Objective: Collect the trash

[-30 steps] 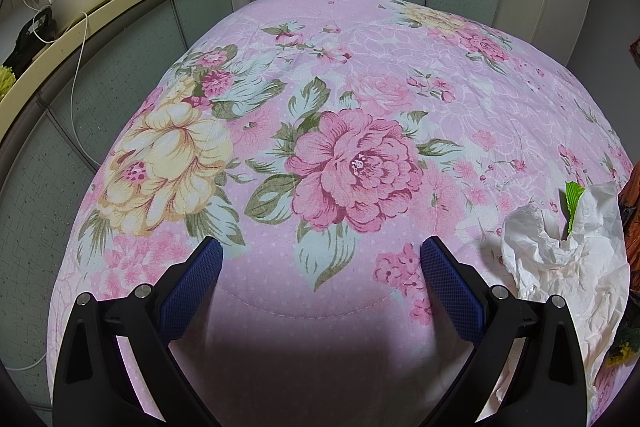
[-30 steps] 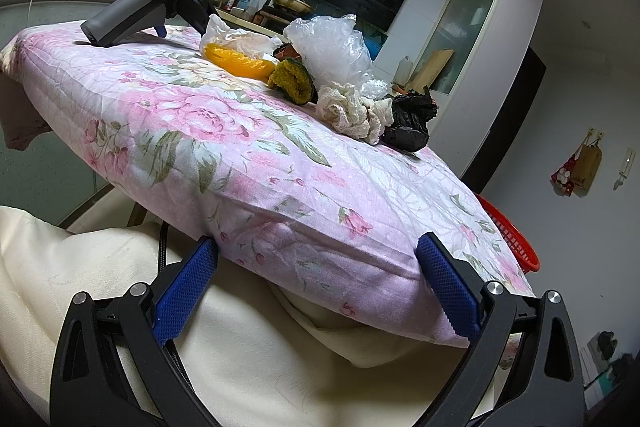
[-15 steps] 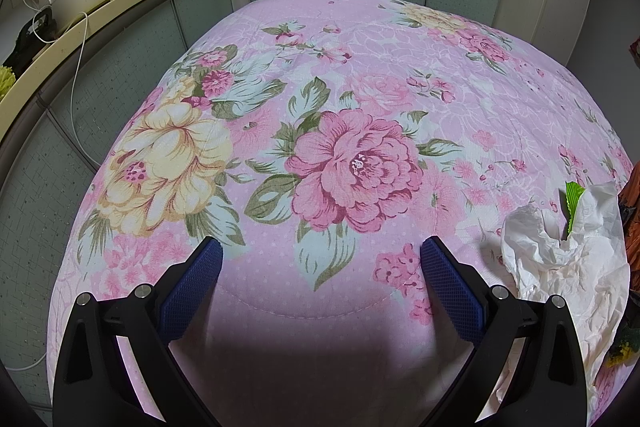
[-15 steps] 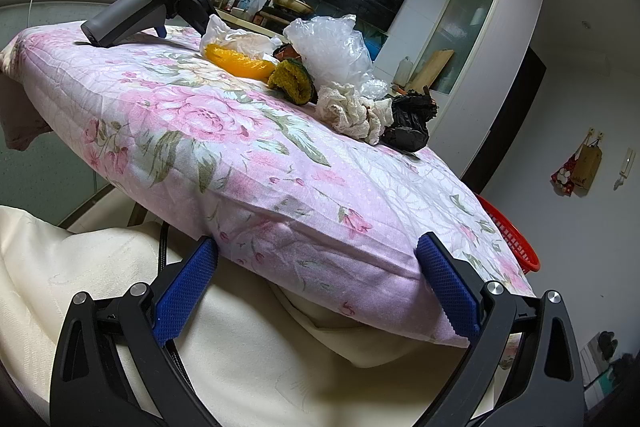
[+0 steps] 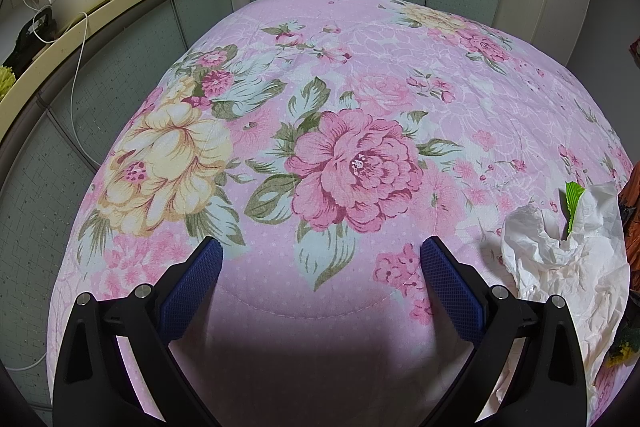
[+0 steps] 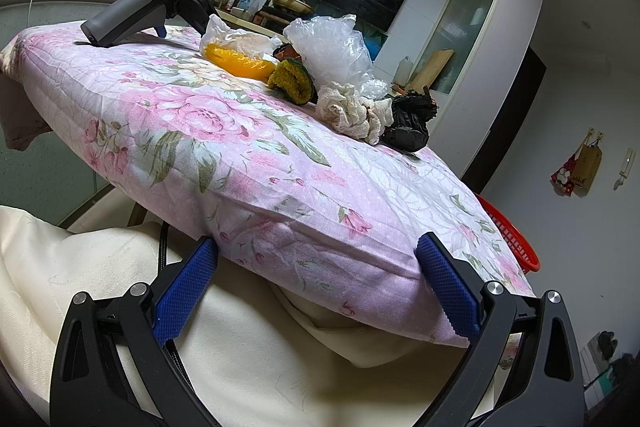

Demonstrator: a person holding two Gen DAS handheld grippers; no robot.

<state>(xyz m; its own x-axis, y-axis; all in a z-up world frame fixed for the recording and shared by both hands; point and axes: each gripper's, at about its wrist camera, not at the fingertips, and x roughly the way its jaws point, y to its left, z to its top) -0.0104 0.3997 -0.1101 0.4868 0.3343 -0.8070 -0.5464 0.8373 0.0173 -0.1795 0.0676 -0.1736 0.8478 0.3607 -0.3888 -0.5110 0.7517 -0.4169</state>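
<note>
Trash lies in a loose row along the middle of the flowered tablecloth, and we take it from near to far. Closest to our right gripper sit a black crumpled wad and a cream rag, touching each other; behind them a green-and-yellow scouring pad, a clear plastic bag, an orange wrapper and white paper. We judge all of it light, soft and crushable (the bag likely slippery), so we would pinch each piece at a bunched fold, not a flat edge. Our right gripper hangs below the table edge, fingers wide apart, holding nothing. Our left gripper rests on the cloth, equally spread and empty, the white paper just beside its right finger. A red basket shows past the far table edge.
</note>
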